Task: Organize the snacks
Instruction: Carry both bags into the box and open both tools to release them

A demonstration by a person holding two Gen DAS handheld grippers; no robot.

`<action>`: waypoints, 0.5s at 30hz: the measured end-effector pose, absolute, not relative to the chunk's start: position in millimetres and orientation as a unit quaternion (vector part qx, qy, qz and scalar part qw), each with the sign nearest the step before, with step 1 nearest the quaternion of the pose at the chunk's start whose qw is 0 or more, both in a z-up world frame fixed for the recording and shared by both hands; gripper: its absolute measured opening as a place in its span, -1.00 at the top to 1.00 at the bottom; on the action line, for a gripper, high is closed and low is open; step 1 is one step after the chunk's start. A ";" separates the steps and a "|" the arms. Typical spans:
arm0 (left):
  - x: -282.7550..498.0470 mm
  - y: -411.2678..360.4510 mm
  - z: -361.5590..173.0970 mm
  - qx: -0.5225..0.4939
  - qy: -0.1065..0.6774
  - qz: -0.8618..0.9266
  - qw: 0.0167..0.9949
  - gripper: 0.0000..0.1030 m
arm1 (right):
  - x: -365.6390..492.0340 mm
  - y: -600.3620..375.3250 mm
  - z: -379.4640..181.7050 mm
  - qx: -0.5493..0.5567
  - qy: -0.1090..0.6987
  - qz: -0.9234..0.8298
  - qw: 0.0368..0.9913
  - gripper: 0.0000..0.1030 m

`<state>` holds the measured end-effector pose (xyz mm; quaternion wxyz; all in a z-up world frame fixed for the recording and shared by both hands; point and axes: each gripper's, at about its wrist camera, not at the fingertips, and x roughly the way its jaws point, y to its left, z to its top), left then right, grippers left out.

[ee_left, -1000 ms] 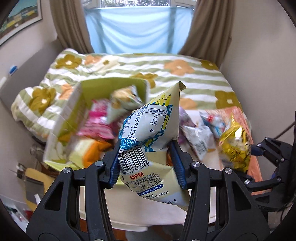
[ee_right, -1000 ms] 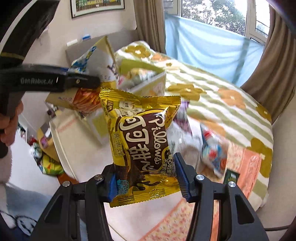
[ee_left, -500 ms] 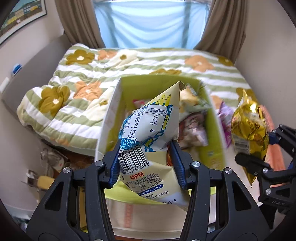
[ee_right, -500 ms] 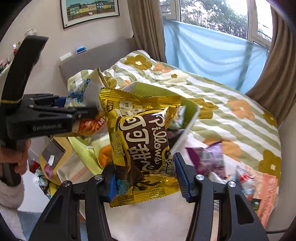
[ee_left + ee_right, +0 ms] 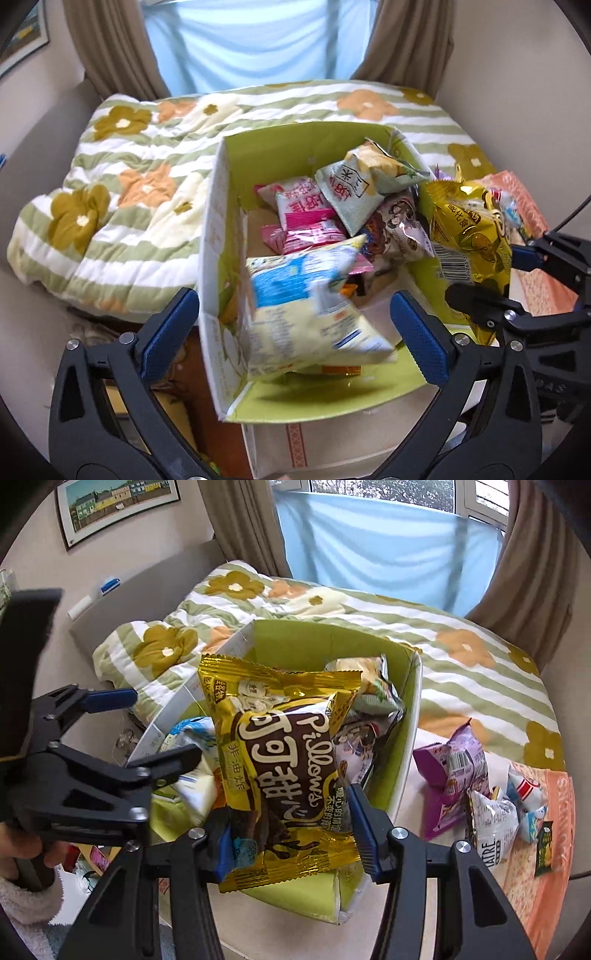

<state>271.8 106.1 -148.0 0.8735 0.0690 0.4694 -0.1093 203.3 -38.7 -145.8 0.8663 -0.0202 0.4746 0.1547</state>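
A green-lined cardboard box [image 5: 306, 144] holds several snack packets. My left gripper [image 5: 295, 328] is open over the box's near end. A white and blue snack bag [image 5: 306, 310] is blurred between its fingers, loose and dropping into the box. My right gripper [image 5: 291, 834] is shut on a gold and brown Pillows packet [image 5: 284, 760], held above the box's [image 5: 410, 716] near right side. That packet [image 5: 469, 236] and the right gripper [image 5: 517, 280] show at the right in the left wrist view. The left gripper [image 5: 144, 727] shows open in the right wrist view.
The box stands on a low table [image 5: 413, 904] beside a bed with a flowered quilt [image 5: 129, 199]. Several loose packets [image 5: 458, 771] lie on an orange mat [image 5: 550, 867] to the box's right. Curtains and a window are behind. Clutter lies on the floor left of the table.
My left gripper has opened and let go of the white and blue bag, which falls into the box. My right gripper has carried the gold packet closer over the box.
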 end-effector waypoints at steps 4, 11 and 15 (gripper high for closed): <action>260.3 117.5 -144.4 0.050 0.468 -0.096 0.877 -0.99 | 203.9 -39.6 -149.6 -0.020 0.478 0.152 0.865 0.04; 248.1 126.0 -140.7 0.036 0.465 -0.078 0.881 -0.99 | 209.7 -46.3 -156.7 0.010 0.484 0.151 0.862 0.02; 245.1 128.0 -140.5 0.034 0.462 -0.073 0.883 -0.99 | 209.4 -38.1 -157.7 -0.004 0.483 0.155 0.862 -0.28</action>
